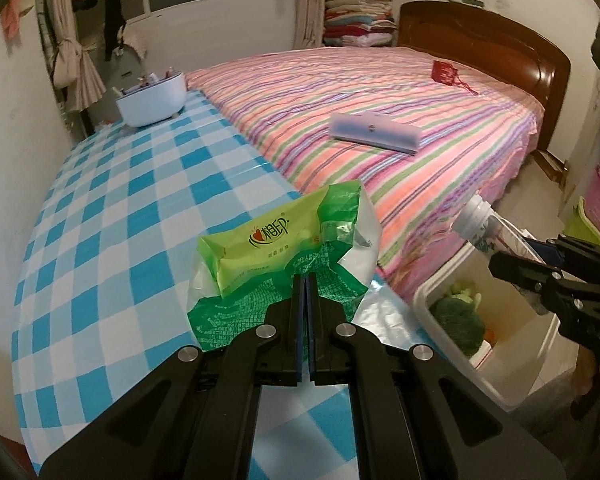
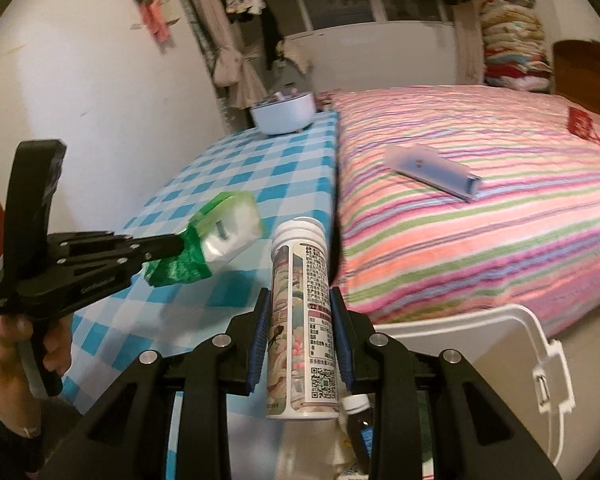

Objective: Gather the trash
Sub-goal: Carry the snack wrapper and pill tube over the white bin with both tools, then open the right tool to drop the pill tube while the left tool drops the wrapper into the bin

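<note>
Left gripper [image 1: 305, 280] clamped tight on a green wrapper [image 1: 284, 248], raised over the blue checked table [image 1: 112, 216]. Farther back on it, a white bowl [image 1: 152, 100]. Right gripper [image 2: 299, 300] closed around a white tube [image 2: 302, 312], held above an open white bin [image 1: 512, 364] beside the striped bed [image 1: 380, 112]. Inside the bin, broccoli [image 1: 458, 320].

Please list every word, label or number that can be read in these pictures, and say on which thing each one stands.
"心相印": green tissue pack, in the left gripper.
Smaller print on the pack: too small to read.
Tube in the right gripper: dense print and a QR code, too small to read.
Side of the left gripper: faint lettering, blurred.
</note>
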The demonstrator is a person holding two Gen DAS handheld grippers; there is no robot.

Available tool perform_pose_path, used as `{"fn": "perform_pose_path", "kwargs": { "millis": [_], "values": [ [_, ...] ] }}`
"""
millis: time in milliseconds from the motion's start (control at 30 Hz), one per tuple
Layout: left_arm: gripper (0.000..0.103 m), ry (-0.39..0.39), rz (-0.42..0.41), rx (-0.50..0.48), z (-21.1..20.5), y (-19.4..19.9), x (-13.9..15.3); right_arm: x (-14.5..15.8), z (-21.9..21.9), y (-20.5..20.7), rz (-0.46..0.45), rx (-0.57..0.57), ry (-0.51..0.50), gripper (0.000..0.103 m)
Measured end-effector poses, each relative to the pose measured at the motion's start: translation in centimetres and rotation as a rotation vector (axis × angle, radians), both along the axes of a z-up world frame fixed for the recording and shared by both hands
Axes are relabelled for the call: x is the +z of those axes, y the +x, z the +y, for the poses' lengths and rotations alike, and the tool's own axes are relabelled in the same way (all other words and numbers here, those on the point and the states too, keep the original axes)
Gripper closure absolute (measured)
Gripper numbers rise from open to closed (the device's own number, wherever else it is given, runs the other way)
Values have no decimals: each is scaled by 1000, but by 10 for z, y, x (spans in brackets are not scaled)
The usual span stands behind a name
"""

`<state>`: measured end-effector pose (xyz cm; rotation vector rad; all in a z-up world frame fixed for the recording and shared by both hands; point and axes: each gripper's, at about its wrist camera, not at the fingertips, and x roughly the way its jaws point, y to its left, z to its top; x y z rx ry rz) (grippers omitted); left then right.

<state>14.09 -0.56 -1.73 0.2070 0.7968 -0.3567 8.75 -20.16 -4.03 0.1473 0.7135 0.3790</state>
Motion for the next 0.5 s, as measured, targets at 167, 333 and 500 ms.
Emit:
{"fn": "perform_pose_path", "kwargs": {
  "millis": [167, 333, 500],
  "values": [
    [102, 1, 0, -29, -14, -5, 1, -4, -22, -3, 18, -81, 12, 75],
    [102, 2, -12, -67, -33, -13, 5, -5, -41, -9, 19, -161, 17, 75],
    [102, 4, -16, -107, -50, -22, 5, -11, -55, -15, 37, -235, 15, 74]
  ]
}}
